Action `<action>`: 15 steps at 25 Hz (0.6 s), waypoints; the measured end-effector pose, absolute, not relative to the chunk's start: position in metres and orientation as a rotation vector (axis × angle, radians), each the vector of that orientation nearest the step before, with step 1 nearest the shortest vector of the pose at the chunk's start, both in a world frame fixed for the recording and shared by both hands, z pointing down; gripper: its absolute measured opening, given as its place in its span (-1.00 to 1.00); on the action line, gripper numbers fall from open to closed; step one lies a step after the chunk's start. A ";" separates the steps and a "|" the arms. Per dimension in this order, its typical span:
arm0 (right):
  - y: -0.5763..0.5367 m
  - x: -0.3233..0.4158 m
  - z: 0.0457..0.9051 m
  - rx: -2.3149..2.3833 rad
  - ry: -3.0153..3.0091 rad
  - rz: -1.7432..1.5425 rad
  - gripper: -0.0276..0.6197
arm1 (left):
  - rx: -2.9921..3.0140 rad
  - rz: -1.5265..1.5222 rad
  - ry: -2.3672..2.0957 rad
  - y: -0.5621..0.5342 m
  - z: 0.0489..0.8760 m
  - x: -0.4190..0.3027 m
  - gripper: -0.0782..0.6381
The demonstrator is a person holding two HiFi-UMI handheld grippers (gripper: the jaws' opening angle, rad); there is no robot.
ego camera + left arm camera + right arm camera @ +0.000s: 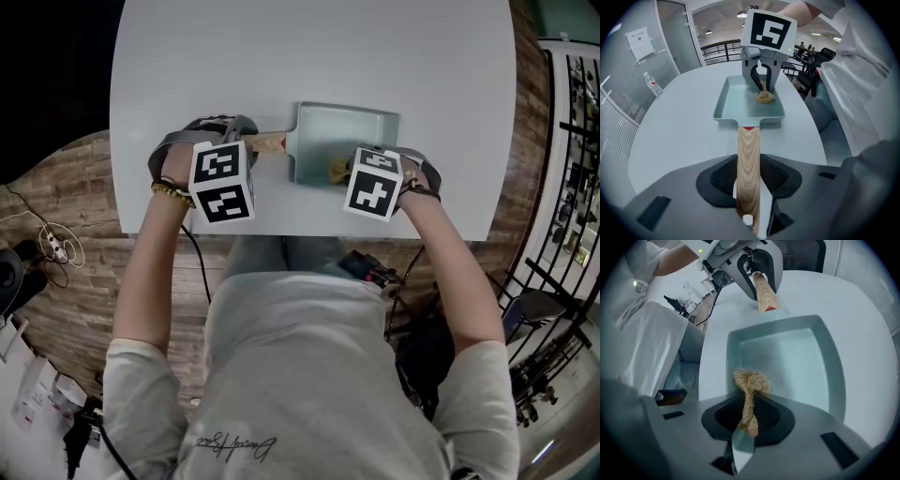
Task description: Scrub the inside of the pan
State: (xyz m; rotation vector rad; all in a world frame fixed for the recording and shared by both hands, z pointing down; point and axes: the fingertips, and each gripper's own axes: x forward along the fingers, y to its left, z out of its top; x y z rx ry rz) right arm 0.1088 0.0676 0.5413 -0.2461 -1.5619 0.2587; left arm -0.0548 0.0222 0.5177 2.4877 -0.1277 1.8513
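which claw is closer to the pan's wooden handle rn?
Left. The left claw is clamped on the wooden handle; the right claw holds a scrubber inside the pan, off the handle.

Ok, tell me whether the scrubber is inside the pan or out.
Inside: the scrubber, gripped by the right gripper, sits within the pan's walls, near one side.

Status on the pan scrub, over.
Left gripper clamped on wooden handle. Right gripper gripping fibre scrubber inside pan. Nothing in the way.
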 end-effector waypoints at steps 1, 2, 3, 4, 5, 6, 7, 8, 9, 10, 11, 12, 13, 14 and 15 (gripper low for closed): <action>0.068 0.109 0.541 -0.245 -1.564 0.255 -0.70 | 2.488 1.853 -0.125 0.023 0.518 -0.055 -0.36; 0.068 0.109 0.541 -0.239 -1.570 0.249 -0.70 | 2.489 1.855 -0.121 0.023 0.517 -0.054 -0.36; 0.068 0.109 0.541 -0.229 -1.578 0.240 -0.70 | 2.490 1.857 -0.114 0.024 0.517 -0.054 -0.36; 0.067 0.109 0.541 -0.213 -1.587 0.228 -0.70 | 2.492 1.857 -0.105 0.025 0.518 -0.055 -0.36; 0.065 0.108 0.542 -0.192 -1.596 0.217 -0.70 | 2.495 1.854 -0.097 0.026 0.518 -0.055 -0.36; 0.062 0.108 0.543 -0.170 -1.605 0.207 -0.70 | 2.499 1.849 -0.090 0.026 0.518 -0.056 -0.36; 0.060 0.107 0.543 -0.150 -1.611 0.199 -0.70 | 2.502 1.843 -0.086 0.027 0.518 -0.056 -0.36; 0.057 0.107 0.544 -0.134 -1.616 0.194 -0.70 | 2.505 1.839 -0.084 0.028 0.518 -0.057 -0.36; 0.054 0.107 0.544 -0.119 -1.619 0.191 -0.70 | 2.505 1.840 -0.081 0.029 0.518 -0.057 -0.36; 0.050 0.107 0.543 -0.105 -1.623 0.186 -0.70 | 2.505 1.843 -0.076 0.030 0.517 -0.057 -0.36; 0.044 0.107 0.543 -0.089 -1.627 0.179 -0.70 | 2.503 1.848 -0.071 0.031 0.517 -0.057 -0.36; 0.036 0.107 0.544 -0.071 -1.632 0.168 -0.70 | 2.502 1.851 -0.065 0.032 0.516 -0.057 -0.36; 0.028 0.107 0.544 -0.052 -1.636 0.155 -0.70 | 2.501 1.853 -0.060 0.033 0.516 -0.056 -0.36; 0.019 0.107 0.544 -0.030 -1.638 0.136 -0.70 | 2.501 1.855 -0.056 0.034 0.515 -0.056 -0.36; 0.009 0.108 0.543 -0.005 -1.640 0.113 -0.70 | 2.501 1.856 -0.054 0.034 0.515 -0.056 -0.36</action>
